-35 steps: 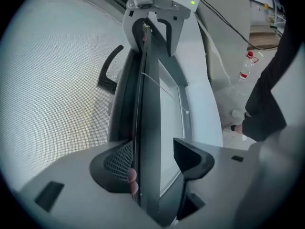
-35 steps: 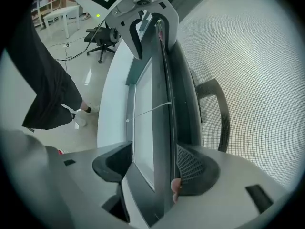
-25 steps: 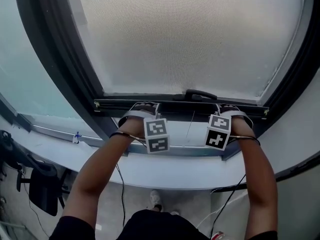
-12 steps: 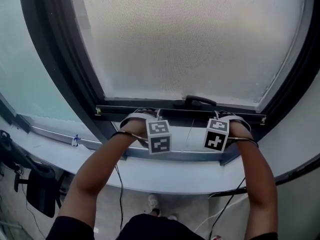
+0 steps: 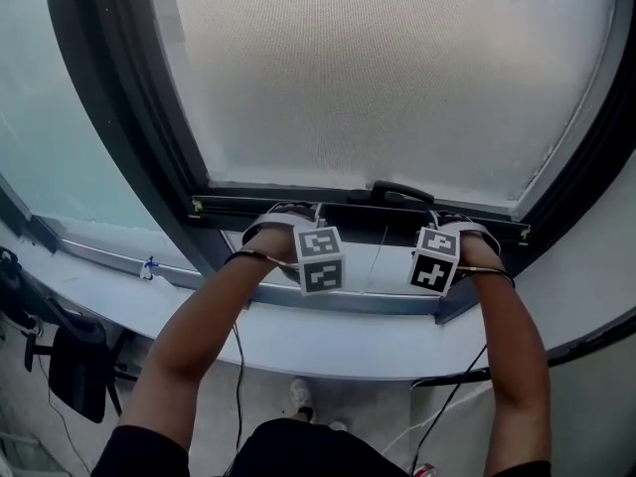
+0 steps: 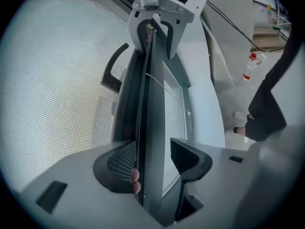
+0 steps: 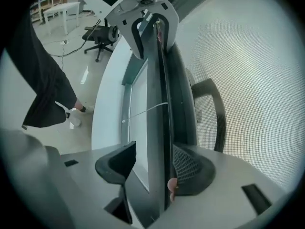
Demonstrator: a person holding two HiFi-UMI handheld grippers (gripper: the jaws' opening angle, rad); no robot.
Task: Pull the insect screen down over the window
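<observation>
The insect screen's grey mesh (image 5: 397, 68) covers the window down to its dark bottom bar (image 5: 368, 212), which carries a black handle (image 5: 402, 191). Both grippers straddle this bar, one on each side of the handle. My left gripper (image 5: 288, 212) has the bar (image 6: 152, 104) between its jaws, which have just been closing. One pad (image 6: 119, 161) lies against the mesh side and the other (image 6: 188, 159) stands slightly off. My right gripper (image 5: 452, 219) holds the bar (image 7: 157, 104) the same way. Its mesh-side pad (image 7: 188, 168) touches and the other pad (image 7: 119, 163) is apart, also just closing.
A thin pull cord (image 6: 167, 92) hangs from the bar across the glass. The pale window sill (image 5: 328, 336) runs below, with the dark frame (image 5: 129, 117) at the left. On the floor stand an office chair (image 7: 100, 37) and a bottle (image 6: 249, 68). Cables (image 5: 238, 366) hang from my wrists.
Both hands stay at the bottom bar. The left marker cube has shifted slightly right and the view has drifted a little. The bar keeps its height.
</observation>
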